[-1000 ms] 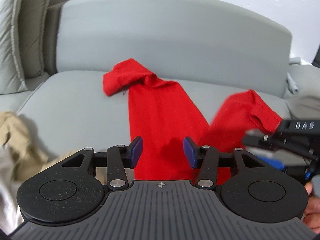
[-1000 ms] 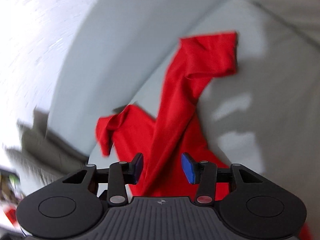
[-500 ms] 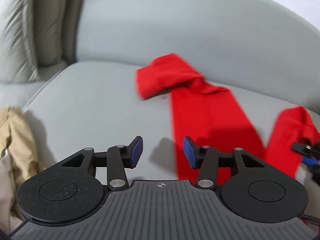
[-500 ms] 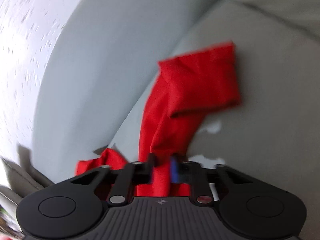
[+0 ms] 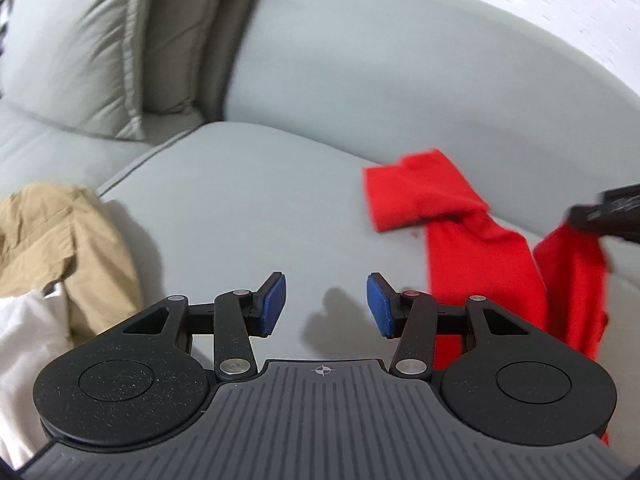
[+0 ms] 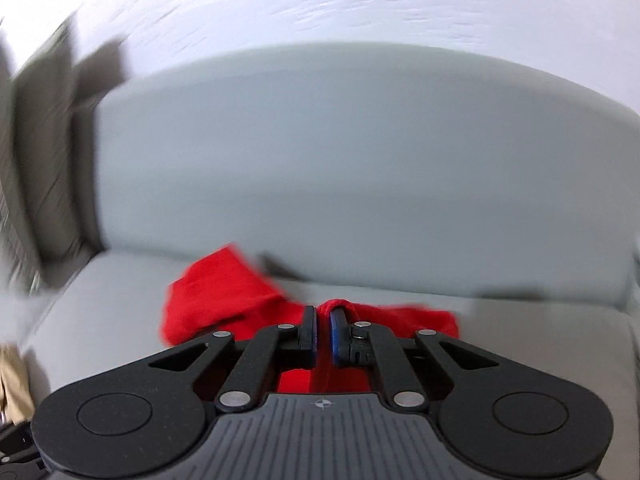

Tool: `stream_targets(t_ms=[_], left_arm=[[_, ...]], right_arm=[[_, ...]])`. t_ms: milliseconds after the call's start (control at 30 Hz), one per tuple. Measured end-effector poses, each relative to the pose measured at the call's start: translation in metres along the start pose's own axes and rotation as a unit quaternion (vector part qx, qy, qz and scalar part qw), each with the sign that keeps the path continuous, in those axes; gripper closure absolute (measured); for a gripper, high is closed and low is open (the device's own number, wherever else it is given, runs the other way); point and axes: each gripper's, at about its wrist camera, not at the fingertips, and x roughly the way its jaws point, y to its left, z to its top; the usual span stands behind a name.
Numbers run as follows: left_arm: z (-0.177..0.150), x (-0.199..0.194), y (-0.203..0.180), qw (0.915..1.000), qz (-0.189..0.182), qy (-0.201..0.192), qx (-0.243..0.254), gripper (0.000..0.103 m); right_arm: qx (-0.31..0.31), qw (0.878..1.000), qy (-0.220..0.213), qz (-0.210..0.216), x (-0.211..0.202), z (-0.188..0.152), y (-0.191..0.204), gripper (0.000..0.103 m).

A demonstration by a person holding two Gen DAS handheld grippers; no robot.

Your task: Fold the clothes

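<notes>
Gripping step under way on a crumpled bright red fabric garment [image 5: 480,248], not yet spread flat.

Left wrist view: the left gripper [image 5: 326,304] hangs with its blue pads wide apart and nothing between them; only bare grey sofa seat cushion [image 5: 240,208] lies beneath. The red garment lies to the right of the fingers and beyond them, one end bunched near the backrest. At the far right edge the right gripper [image 5: 608,218] pinches a raised fold of it. A tan crumpled garment [image 5: 60,240] and a white cloth [image 5: 24,336] lie left of the fingers, well apart from the red one.

Right wrist view (blurred): the right gripper [image 6: 323,332] has its jaws closing to a narrow gap, red fabric caught between the pads and draping below and ahead of them.

Judgement: the next move calls for the left gripper to take a second edge or corner, so both can stretch the garment flat before folding.
</notes>
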Motion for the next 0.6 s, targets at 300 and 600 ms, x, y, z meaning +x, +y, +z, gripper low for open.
stream_targets(t_ms=[300,600], left_arm=[[0.004,0.010,0.019,0.9992,-0.007,0.022,-0.032,0.052],[-0.005,0.008,0.002,0.9981,-0.055,0.028,0.003,0.052]], right_arm=[[-0.046,0.994,0.099,0.015,0.075,-0.013,0.037,0.085],[0.040,0.990,0.076,0.111,-0.037,0.014,-0.033,0.046]])
